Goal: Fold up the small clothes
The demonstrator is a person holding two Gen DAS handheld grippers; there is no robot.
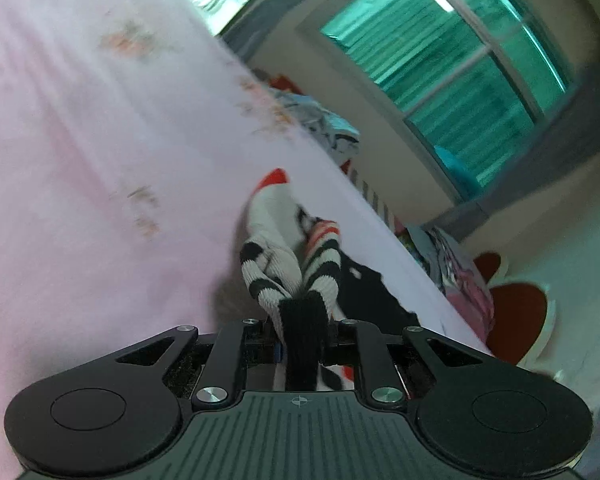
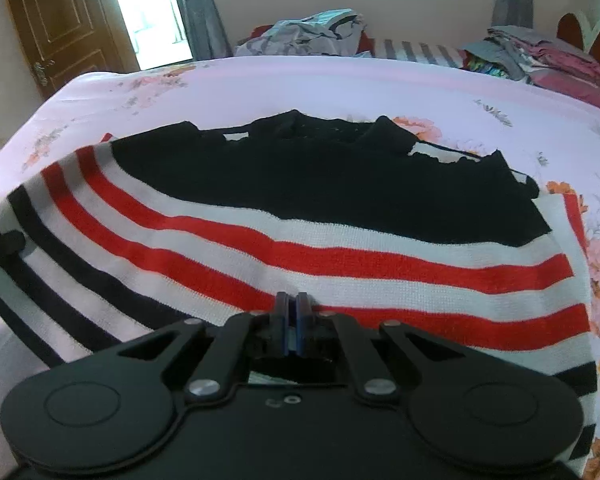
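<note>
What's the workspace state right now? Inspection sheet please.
Surface: pink floral bedsheet, mostly covered by the garment.
Job's things: black, white and red striped knit sweater spread flat, one edge bunched and lifted.
Clutter: loose grey clothes pile and folded stack behind the bed.
Grippers: left hand-held gripper shut on the sweater's bunched edge; right hand-held gripper shut, over the stripes, grip unclear.
Cables: nothing seen.
Surroundings: brown wooden door, teal-tinted window.

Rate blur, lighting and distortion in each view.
Left wrist: pink bedsheet and window smeared by motion blur, strong fisheye tilt. Right wrist: sharper striped sweater, bright doorway blown out, edges bowed.
</note>
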